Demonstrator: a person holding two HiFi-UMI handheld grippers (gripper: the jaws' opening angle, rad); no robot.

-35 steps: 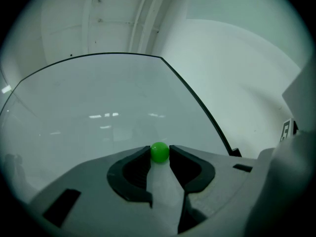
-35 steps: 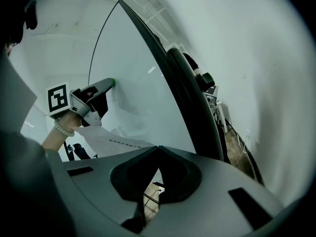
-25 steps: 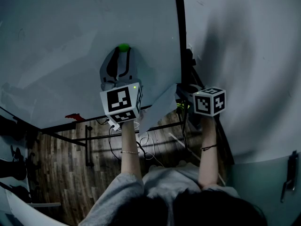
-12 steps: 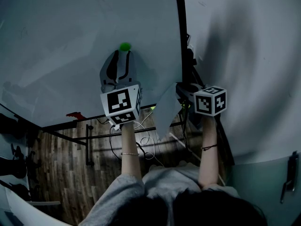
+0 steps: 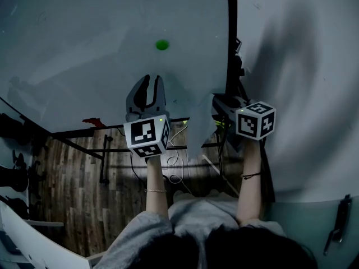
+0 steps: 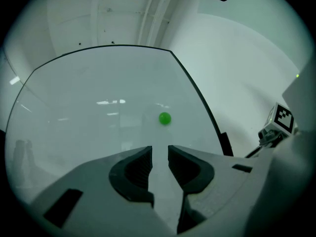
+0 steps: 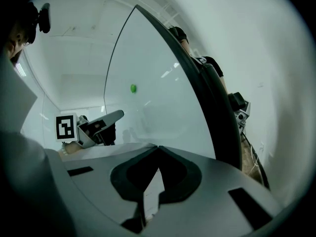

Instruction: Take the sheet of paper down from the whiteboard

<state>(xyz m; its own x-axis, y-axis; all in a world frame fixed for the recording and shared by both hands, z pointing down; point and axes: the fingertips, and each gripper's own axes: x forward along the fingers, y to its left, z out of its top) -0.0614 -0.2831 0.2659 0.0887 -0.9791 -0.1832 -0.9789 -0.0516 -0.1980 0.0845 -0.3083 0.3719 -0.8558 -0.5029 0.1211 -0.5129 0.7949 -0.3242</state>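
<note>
The whiteboard fills the upper left of the head view, with a small green magnet stuck on it. My left gripper hangs below the magnet, apart from it. Its jaws are closing with a narrow gap and nothing between them. In the left gripper view the green magnet sits on the board above the left gripper. My right gripper is shut on the sheet of paper, which hangs down from it off the board. The right gripper view shows the right gripper pinching the paper.
The board's black frame edge runs beside a pale wall on the right. Below are the stand's black bars, loose cables and a wooden floor. A person stands past the board's edge in the right gripper view.
My left gripper has dropped down away from the green magnet, which stays on the board. The paper now hangs straighter from my right gripper.
</note>
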